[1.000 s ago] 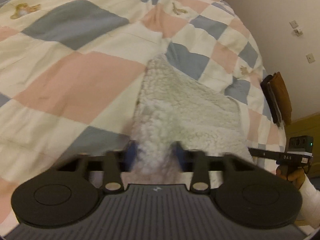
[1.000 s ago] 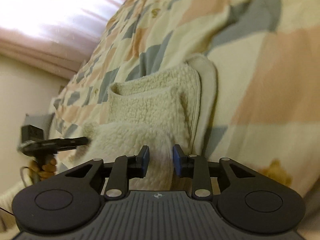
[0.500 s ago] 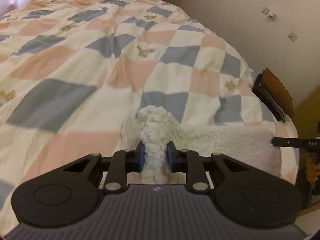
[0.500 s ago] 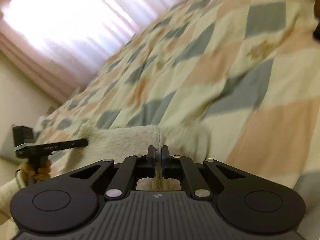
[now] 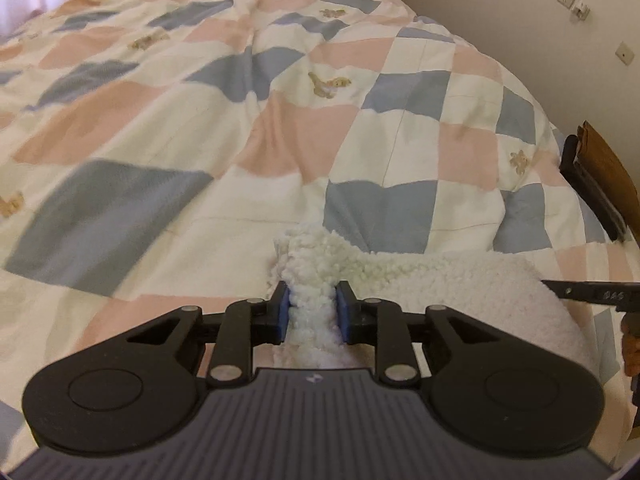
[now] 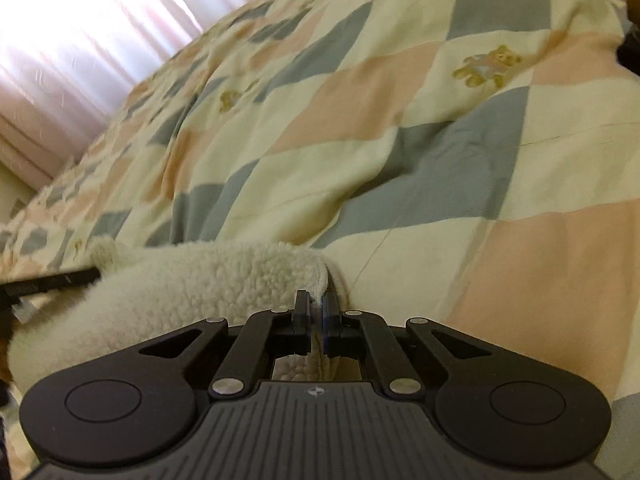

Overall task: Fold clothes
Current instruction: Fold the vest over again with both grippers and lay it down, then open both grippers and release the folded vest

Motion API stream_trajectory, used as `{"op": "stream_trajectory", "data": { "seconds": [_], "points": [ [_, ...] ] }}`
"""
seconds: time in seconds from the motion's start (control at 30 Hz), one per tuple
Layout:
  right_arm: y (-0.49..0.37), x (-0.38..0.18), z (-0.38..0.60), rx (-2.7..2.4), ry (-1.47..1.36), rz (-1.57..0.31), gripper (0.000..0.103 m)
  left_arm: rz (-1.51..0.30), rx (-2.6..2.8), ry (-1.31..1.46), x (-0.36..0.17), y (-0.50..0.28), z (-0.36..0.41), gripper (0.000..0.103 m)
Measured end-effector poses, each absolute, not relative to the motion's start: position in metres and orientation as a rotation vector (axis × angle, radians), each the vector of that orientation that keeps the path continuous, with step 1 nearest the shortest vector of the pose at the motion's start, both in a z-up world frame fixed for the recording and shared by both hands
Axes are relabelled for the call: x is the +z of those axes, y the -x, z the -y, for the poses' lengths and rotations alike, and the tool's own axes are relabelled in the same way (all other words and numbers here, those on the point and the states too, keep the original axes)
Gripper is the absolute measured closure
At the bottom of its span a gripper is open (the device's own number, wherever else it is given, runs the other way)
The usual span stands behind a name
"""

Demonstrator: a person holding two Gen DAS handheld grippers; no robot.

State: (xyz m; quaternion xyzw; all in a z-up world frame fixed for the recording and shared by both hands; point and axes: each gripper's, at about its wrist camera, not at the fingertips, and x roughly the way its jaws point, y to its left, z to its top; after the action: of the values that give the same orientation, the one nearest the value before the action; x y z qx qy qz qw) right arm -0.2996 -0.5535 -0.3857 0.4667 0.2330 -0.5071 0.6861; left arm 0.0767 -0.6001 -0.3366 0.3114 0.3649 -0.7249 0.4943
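Quilt (image 5: 280, 140): checked pattern of cream, pink and grey-blue squares, with small tan teddy-bear motifs. Fleece garment (image 5: 460, 280): cream-white, curly texture. Left gripper (image 5: 310, 312): black body, blue pads; curtain (image 6: 80, 40): pale pink.

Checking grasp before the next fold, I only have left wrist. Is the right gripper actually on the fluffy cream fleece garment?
Observer: Yes. The right gripper is shut on a thin edge of the fluffy cream fleece garment, jaws almost together.
Operator: Same bunch as the left one holds?
Observer: No. The left gripper pinches a thick wad; the right one holds a flat hem at the garment's other end.
Operator: What lies ahead of the right gripper?
Observer: The patchwork quilt in cream, pink and grey-blue, then a bright pink curtain at the far side.
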Motion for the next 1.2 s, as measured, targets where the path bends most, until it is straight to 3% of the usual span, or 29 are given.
{"op": "stream_trajectory", "data": {
  "seconds": [0.2, 0.47, 0.7, 0.8, 0.87, 1.0, 1.2],
  "points": [
    [0.303, -0.376, 0.542, -1.158, -1.04, -0.519, 0.099, -0.887, -1.798, -0.601, -0.29, -0.089, 0.601, 0.083],
    [0.299, -0.377, 0.531, -1.203, -1.03, -0.533, 0.098, -0.872, -1.769, -0.871, -0.352, -0.048, 0.602, 0.084],
    [0.281, -0.366, 0.543, -1.244, -0.897, -0.58, 0.098, -0.847, -1.751, -0.858, -0.343, -0.052, 0.593, 0.084],
    [0.275, -0.375, 0.543, -1.237, -0.939, -0.651, 0.091, -0.774, -1.745, -0.971, -0.351, -0.04, 0.591, 0.084],
    [0.269, -0.358, 0.533, -1.328, -0.865, -0.646, 0.078, -0.723, -1.742, -1.02, -0.356, -0.034, 0.587, 0.084],
    [0.243, -0.311, 0.5, -1.356, -0.665, -0.499, 0.072, -0.707, -1.747, -1.011, -0.357, -0.035, 0.583, 0.084],
    [0.197, -0.35, 0.492, -1.25, -0.608, -0.63, 0.073, -0.644, -1.776, -1.022, -0.36, -0.033, 0.578, 0.083]
  ]
}}
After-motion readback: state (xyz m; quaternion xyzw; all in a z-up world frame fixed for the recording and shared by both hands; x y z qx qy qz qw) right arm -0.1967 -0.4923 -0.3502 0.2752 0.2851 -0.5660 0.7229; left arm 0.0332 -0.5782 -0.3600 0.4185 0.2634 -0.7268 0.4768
